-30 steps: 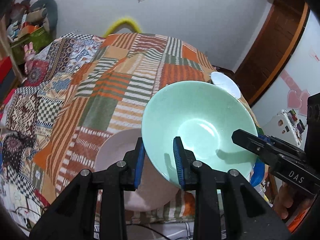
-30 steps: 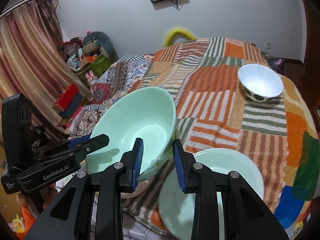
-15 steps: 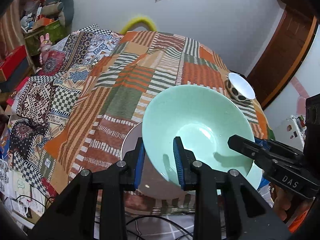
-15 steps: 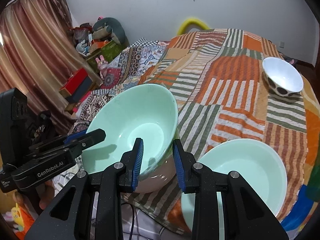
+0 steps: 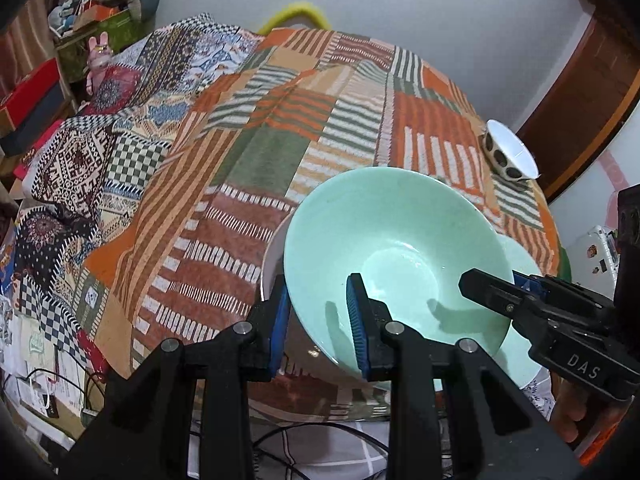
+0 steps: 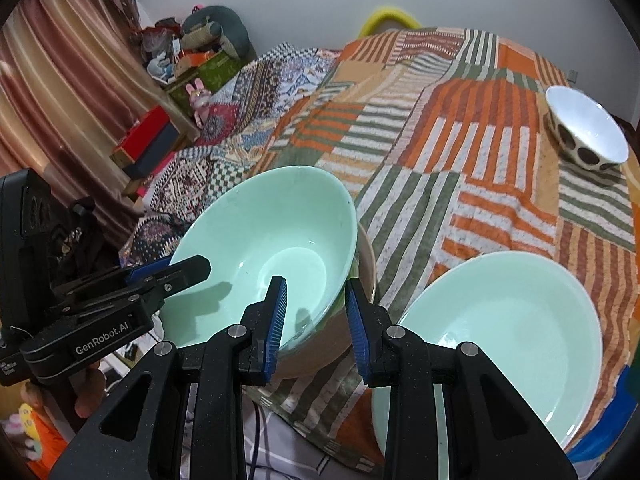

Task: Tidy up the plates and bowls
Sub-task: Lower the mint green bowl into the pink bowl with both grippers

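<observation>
A mint-green bowl (image 5: 394, 252) (image 6: 272, 248) is held in the air between both grippers, above a pinkish-beige bowl (image 5: 276, 248) (image 6: 366, 268) that shows only as a rim under it. My left gripper (image 5: 318, 316) straddles the green bowl's near rim, one pad inside and one outside. My right gripper (image 6: 314, 316) straddles the opposite rim the same way. A second mint-green bowl (image 6: 508, 328) sits on the patchwork cloth (image 6: 460, 184) to the right. A small white bowl with dark spots (image 6: 586, 132) (image 5: 506, 154) stands at the far right.
The cloth-covered surface (image 5: 280, 132) stretches away to the wall. Boxes and toys (image 6: 188, 64) crowd the left side by a curtain. Cables (image 5: 312, 440) lie on the floor below the near edge. A wooden door (image 5: 592, 80) is at the right.
Both grippers have carried the green bowl lower and nearer the beige bowl, and the views have tilted down. The grips on the rim look unchanged.
</observation>
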Available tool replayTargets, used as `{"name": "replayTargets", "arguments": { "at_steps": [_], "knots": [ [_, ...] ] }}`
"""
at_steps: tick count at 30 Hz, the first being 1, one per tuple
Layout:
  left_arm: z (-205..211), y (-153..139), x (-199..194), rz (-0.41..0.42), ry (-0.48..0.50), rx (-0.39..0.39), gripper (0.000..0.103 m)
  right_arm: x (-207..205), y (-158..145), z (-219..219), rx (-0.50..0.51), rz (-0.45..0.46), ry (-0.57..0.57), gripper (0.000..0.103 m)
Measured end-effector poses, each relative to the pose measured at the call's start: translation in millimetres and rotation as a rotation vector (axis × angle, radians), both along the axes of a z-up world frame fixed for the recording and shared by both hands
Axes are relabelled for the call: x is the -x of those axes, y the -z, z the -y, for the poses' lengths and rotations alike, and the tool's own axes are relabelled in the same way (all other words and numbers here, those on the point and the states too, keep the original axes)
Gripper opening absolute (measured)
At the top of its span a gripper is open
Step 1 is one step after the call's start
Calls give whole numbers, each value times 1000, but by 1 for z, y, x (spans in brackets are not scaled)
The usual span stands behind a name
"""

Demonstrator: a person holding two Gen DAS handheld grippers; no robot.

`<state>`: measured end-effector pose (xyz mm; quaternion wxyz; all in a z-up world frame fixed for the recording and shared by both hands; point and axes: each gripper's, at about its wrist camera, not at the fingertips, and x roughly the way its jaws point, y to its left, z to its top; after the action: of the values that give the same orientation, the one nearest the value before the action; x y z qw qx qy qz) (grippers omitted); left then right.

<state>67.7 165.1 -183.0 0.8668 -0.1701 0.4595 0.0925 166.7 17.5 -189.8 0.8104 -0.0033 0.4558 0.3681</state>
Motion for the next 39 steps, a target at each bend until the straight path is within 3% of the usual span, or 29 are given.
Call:
{"name": "replayTargets", "arguments": {
  "at_steps": [17, 23, 32, 39],
  "knots": [
    [-11, 29, -8, -77, -15, 14, 28, -6, 23, -11, 44, -57, -33, 27],
    [-9, 32, -9, -86, -13, -35, 28, -6, 27, -17, 51, -63, -42, 27],
    [-5, 33, -14, -107, -6, -99, 29, -3, 24, -18, 81, -1, -39, 28],
    [-6, 24, -12, -106, -15, -103, 30, -4, 19, -12, 76, 4, -46, 28]
  ]
}}
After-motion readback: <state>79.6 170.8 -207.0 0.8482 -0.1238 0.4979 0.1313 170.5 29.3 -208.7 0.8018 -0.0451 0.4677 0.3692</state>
